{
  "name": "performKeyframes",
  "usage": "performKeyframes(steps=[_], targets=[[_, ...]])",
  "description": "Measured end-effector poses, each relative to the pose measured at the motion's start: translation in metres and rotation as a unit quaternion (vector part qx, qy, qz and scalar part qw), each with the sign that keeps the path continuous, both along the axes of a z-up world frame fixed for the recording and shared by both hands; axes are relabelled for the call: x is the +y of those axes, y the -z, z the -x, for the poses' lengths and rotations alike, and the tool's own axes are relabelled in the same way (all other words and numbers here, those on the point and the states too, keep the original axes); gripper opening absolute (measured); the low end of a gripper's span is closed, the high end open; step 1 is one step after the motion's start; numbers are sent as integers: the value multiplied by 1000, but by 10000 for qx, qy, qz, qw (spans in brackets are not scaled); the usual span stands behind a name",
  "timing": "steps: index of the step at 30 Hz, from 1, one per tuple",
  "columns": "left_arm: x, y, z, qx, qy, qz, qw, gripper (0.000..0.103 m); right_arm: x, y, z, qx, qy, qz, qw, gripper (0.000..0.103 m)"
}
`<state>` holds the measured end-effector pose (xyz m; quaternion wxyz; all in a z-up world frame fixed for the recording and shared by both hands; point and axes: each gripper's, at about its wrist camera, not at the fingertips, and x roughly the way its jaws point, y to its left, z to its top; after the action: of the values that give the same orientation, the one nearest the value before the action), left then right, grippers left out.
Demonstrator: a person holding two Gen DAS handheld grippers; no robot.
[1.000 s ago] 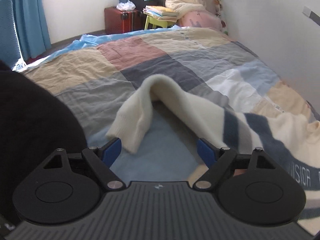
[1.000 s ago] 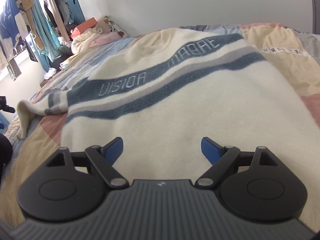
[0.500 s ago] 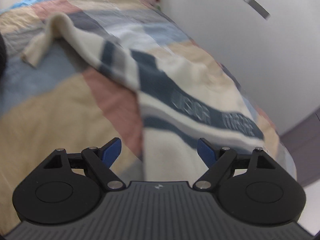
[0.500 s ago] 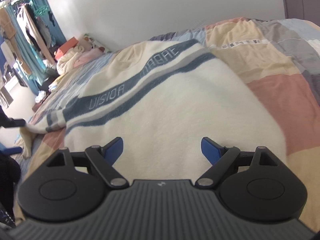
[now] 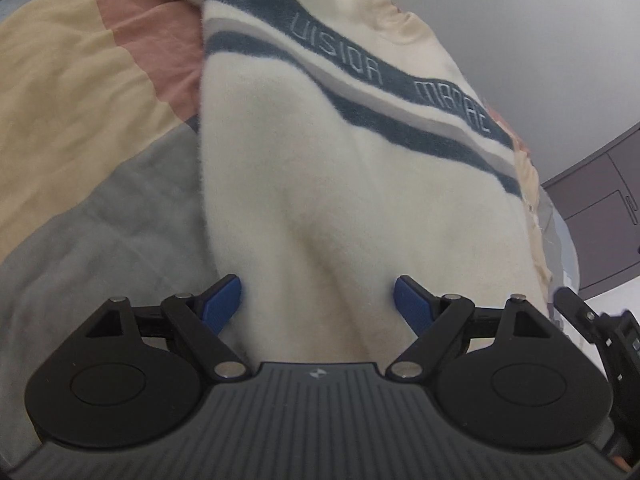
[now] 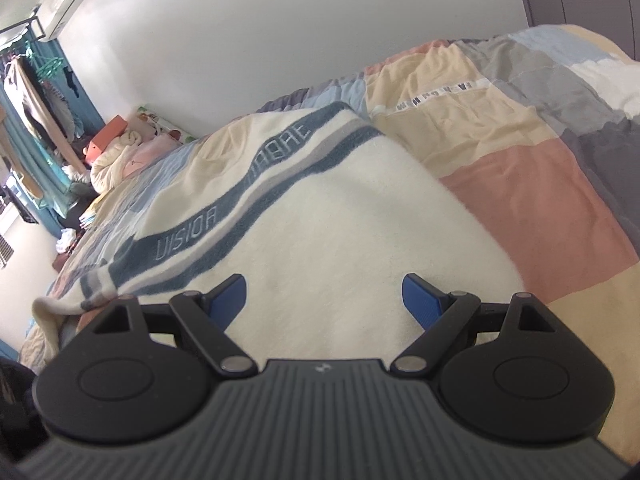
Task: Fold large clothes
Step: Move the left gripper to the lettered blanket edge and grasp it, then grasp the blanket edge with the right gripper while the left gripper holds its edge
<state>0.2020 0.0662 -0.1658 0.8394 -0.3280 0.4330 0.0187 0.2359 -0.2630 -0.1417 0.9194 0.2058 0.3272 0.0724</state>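
A cream fleece sweater [image 5: 320, 184] with dark blue and grey stripes and lettering lies spread on the patchwork bed quilt [image 5: 80, 112]. My left gripper [image 5: 318, 300] is open, its blue pads either side of the sweater's lower hem near the left edge. In the right wrist view the sweater [image 6: 340, 240] fills the middle. My right gripper [image 6: 324, 296] is open over the sweater's lower body, close to its right edge. Neither gripper holds cloth.
The quilt [image 6: 540, 184] spreads to the right of the sweater. A white wall [image 6: 280, 32] runs along the bed's far side. Pillows and piled items [image 6: 120, 152] lie at the far end, hanging clothes [image 6: 36, 92] beyond. A dark wardrobe [image 5: 600, 208] stands right.
My left gripper swung right from the sleeve end and down to the sweater's lower hem. My right gripper shifted right toward the sweater's right edge. Both stayed open.
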Motion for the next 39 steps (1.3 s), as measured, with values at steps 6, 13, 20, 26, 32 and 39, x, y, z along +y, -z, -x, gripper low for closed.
performKeyframes(steps=[6, 13, 20, 26, 32, 39], targets=[[10, 2, 3, -436, -44, 785, 9959, 87, 3, 2, -10, 58, 147, -121, 9998, 86], [1, 3, -2, -568, 277, 780, 9950, 84, 4, 6, -15, 124, 295, -346, 9989, 86], [-6, 16, -15, -263, 432, 694, 9963, 83, 14, 9, -19, 219, 164, -48, 9996, 86], [5, 17, -7, -358, 28, 670, 9971, 25, 21, 9, -18, 186, 58, 161, 9997, 86], [10, -10, 17, -863, -316, 458, 9947, 18, 20, 3, -11, 16, 144, 295, 9995, 86], [42, -40, 44, -1350, -1074, 488, 9838, 16, 3, -11, 0, -327, 462, 219, 9982, 86]])
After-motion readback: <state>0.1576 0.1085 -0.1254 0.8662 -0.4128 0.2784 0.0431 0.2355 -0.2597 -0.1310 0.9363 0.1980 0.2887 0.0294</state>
